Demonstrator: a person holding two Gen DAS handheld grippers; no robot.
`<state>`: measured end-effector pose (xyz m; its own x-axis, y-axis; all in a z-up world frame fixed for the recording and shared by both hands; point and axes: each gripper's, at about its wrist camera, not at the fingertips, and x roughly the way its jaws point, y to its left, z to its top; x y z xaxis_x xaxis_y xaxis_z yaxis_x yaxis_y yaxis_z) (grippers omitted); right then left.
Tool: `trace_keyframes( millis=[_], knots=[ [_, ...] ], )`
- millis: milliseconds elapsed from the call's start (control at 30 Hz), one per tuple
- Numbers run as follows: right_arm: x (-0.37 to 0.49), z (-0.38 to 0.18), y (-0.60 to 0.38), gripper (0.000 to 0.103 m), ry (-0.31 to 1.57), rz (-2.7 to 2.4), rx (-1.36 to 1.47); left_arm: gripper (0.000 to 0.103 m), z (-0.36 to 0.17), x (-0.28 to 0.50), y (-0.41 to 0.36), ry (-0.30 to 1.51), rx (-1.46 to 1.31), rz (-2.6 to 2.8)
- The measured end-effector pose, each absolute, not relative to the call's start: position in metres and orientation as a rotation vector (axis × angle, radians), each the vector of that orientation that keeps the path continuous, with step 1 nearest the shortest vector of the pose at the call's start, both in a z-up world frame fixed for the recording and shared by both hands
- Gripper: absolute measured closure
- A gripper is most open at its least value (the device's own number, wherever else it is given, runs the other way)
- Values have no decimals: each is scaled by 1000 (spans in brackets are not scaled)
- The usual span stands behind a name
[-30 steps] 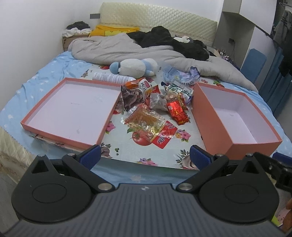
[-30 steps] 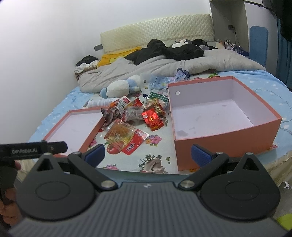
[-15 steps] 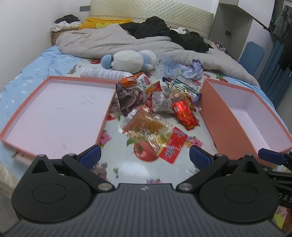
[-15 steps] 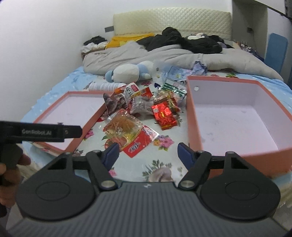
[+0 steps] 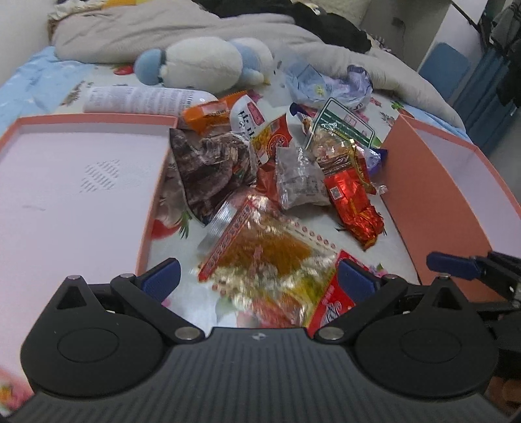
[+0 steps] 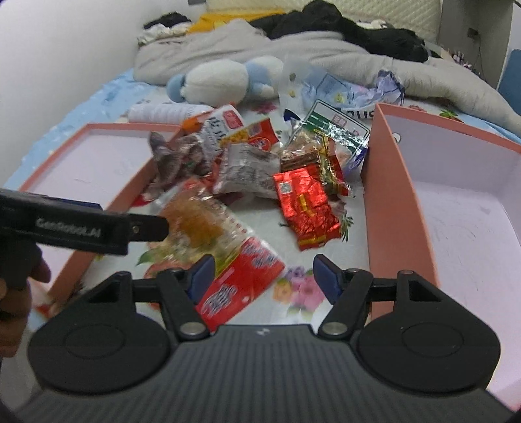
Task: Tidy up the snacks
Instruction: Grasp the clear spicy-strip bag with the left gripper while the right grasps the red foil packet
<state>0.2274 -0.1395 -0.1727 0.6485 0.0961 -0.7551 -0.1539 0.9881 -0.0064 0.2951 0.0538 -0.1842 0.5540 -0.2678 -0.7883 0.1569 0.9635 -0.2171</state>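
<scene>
A pile of snack packets lies on the bed between a shallow pink lid (image 5: 75, 182) on the left and a deeper pink box (image 5: 456, 182) on the right. Nearest is a clear bag of orange snacks (image 5: 270, 260) with a red packet (image 6: 241, 279) under it. Behind lie a shiny red packet (image 6: 306, 208), a silver packet (image 5: 299, 182) and a dark brown bag (image 5: 211, 169). My left gripper (image 5: 257, 276) is open, its fingers either side of the orange bag. My right gripper (image 6: 263, 273) is open above the red packet, empty.
A white and blue plush toy (image 5: 202, 61), a white tube (image 5: 143, 97) and a crumpled blue wrapper (image 5: 329, 84) lie behind the pile. A grey duvet (image 5: 162, 29) covers the back of the bed. The left gripper's side (image 6: 81, 224) shows in the right wrist view.
Both grippers have moved forward and down toward the snack pile. The right gripper's fingers have narrowed from their widest opening. Nothing has been taken hold of.
</scene>
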Motion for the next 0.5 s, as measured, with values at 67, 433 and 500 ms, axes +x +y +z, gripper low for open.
trace_keyframes(
  millis=[67, 433, 500],
  knots=[
    [240, -176, -139, 37, 868, 130, -91, 0, -190, 308, 54, 973, -132, -270],
    [301, -202, -138, 38, 940, 54, -182, 10, -228, 354, 61, 1085, -176, -354],
    [307, -208, -138, 38, 950, 50, -206, 10, -232, 358, 62, 1096, -185, -370]
  ],
)
